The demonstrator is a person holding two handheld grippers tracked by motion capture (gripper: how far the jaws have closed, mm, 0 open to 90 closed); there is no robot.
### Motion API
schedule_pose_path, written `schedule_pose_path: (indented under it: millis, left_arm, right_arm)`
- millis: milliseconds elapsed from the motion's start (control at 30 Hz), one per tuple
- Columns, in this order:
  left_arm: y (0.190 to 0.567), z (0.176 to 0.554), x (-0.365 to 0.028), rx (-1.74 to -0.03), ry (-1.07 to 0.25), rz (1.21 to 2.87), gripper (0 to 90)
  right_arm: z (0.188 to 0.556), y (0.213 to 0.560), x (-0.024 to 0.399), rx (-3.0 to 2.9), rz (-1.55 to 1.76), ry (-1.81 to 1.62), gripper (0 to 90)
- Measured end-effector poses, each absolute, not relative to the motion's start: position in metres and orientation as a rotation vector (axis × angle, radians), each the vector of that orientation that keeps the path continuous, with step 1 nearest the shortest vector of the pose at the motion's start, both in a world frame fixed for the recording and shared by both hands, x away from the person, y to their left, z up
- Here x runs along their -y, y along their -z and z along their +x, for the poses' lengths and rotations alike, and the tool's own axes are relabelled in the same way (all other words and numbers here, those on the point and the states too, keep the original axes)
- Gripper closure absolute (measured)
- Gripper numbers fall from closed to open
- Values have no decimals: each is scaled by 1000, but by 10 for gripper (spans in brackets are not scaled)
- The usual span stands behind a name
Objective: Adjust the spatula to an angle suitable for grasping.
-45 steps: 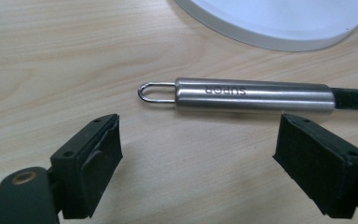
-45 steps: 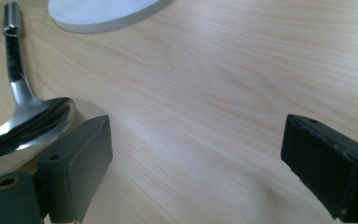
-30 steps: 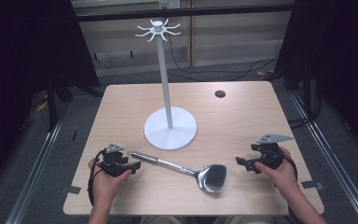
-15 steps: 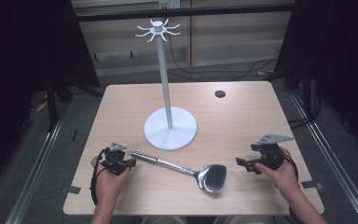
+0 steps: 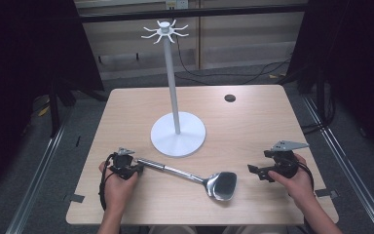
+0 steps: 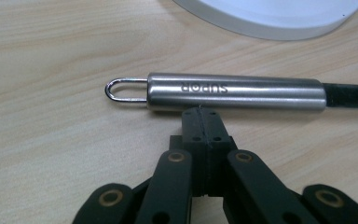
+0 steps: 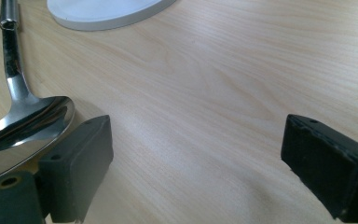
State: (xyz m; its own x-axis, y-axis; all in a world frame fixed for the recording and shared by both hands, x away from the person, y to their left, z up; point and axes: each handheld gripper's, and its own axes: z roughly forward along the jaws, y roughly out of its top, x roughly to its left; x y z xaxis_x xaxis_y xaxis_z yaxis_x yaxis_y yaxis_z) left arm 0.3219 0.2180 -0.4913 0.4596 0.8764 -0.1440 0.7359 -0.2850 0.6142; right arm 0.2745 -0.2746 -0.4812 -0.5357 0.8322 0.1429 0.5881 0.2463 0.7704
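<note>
Left gripper (image 6: 200, 114) closed empty against ladle (image 6: 235, 91) handle, bracing it; right gripper (image 7: 196, 158) wide, idle on desk (image 5: 253, 126).

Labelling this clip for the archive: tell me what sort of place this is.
Probably a lab or recording workspace, not a kitchen. A bare wooden table stands between dark curtains, cables run across the floor behind it, and on it sit just a white hook stand and a steel ladle.
</note>
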Motion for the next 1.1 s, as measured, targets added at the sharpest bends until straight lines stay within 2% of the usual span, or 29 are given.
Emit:
schedule_pose_path:
  millis: [1100]
  left_arm:
    - [499, 344, -206, -1309, -337, 2016, 888]
  right_arm:
    - [261, 483, 268, -2258, 1300, -1134, 85]
